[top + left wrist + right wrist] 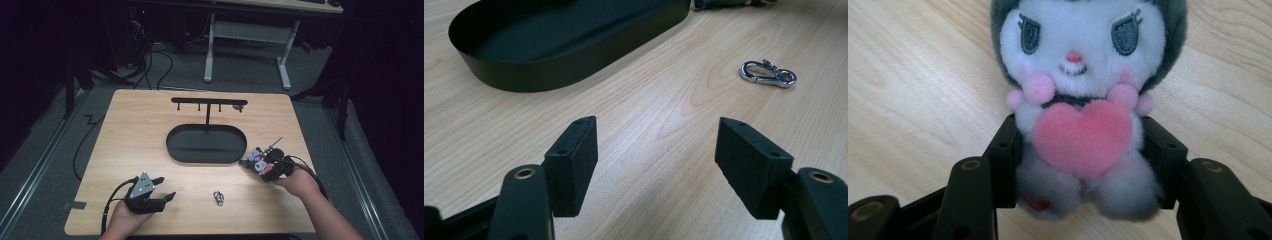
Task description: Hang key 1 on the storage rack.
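The right gripper (255, 162) clamps a small grey-and-white plush doll hugging a pink heart (1083, 107), apparently lying on the pale wooden table (140, 130) at four o'clock of the black oval metal tray (206, 144). The left gripper (162, 192) rests wide apart, a silver snap clasp (768, 73) at its one o'clock.
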Available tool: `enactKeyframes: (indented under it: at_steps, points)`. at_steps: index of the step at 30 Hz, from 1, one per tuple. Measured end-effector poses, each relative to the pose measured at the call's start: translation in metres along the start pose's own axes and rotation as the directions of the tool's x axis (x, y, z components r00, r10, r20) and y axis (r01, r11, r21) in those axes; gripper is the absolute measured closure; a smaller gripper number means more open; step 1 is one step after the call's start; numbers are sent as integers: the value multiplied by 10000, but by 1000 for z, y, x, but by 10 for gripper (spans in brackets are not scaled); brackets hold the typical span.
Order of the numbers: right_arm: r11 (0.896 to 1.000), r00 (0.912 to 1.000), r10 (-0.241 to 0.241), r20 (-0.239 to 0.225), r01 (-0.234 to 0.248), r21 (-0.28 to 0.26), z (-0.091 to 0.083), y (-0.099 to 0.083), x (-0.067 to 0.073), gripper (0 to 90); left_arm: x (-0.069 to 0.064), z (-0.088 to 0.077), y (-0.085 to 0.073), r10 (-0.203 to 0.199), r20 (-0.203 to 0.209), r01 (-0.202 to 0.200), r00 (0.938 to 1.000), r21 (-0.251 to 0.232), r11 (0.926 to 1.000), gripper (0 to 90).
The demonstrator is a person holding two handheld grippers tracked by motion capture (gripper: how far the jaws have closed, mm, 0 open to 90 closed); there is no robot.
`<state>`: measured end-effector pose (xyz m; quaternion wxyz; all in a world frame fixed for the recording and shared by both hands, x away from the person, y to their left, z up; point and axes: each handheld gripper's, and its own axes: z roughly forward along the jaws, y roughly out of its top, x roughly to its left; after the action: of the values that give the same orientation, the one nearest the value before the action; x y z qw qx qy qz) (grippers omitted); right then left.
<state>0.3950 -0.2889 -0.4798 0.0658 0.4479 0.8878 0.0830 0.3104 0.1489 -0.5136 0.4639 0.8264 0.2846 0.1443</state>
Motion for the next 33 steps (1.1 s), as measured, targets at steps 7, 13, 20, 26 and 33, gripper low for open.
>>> enactKeyframes:
  at_steps: [7,13,20,26,33]
  points:
    - [9995,9995,256,-192,-260,-205,-12,-6,2,470,-1,0,0,11,-1,-11,10000,-21,10000,342]
    - [9986,9982,397,-450,-412,-321,-23,-8,4,472,-1,0,0,27,-6,-27,10000,-15,10000,342]
    - [9967,9971,484,-582,-520,-616,-40,-9,8,472,-1,0,0,31,-3,-32,10000,-57,10000,342]
    - [9951,9957,655,-657,-701,-704,-50,-12,12,472,-2,-1,0,52,-9,-52,10000,-99,9999,342]
    - [9928,9939,852,-700,-906,-780,-59,-14,13,472,-2,-1,0,42,-16,-42,10000,-124,9999,341]
